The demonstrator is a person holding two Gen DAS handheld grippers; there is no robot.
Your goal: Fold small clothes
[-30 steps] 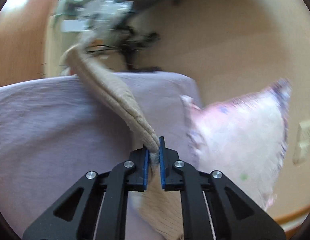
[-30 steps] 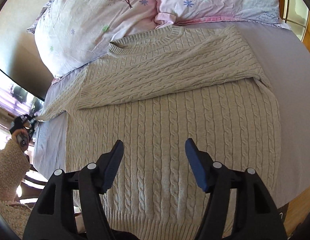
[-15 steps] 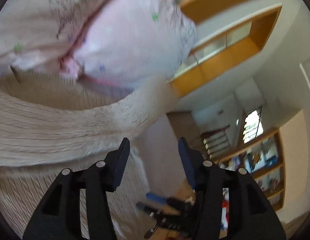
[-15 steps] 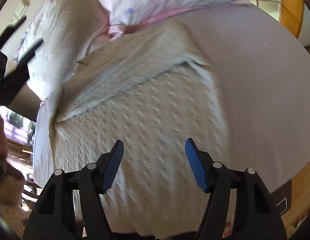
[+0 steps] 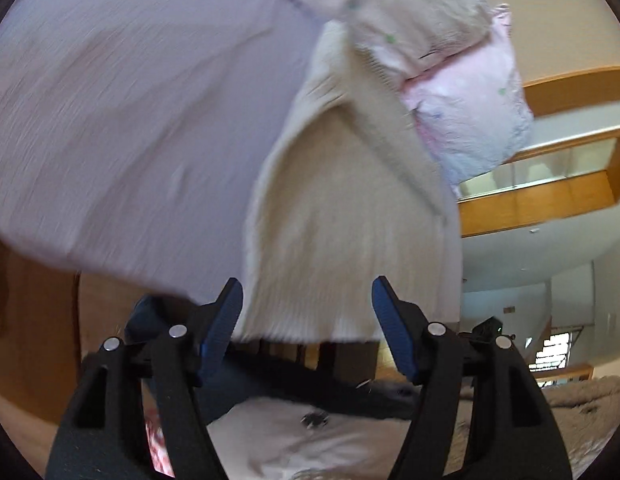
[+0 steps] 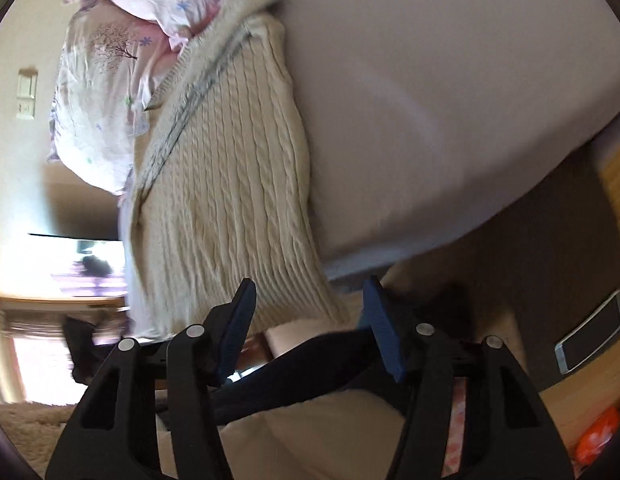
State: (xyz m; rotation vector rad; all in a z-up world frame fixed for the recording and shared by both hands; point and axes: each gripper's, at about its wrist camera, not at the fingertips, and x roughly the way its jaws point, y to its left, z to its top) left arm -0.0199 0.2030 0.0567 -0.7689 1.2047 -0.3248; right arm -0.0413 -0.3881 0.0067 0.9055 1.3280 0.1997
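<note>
Sweater on bed (below pillows)

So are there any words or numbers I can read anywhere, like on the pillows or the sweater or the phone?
None: no words or numbers can be read in either view.
The pillows carry only printed trees and flowers, no letters.
The sweater shows no label.
The phone on the floor has a dark screen, nothing legible.
The wall switch is plain.
</note>
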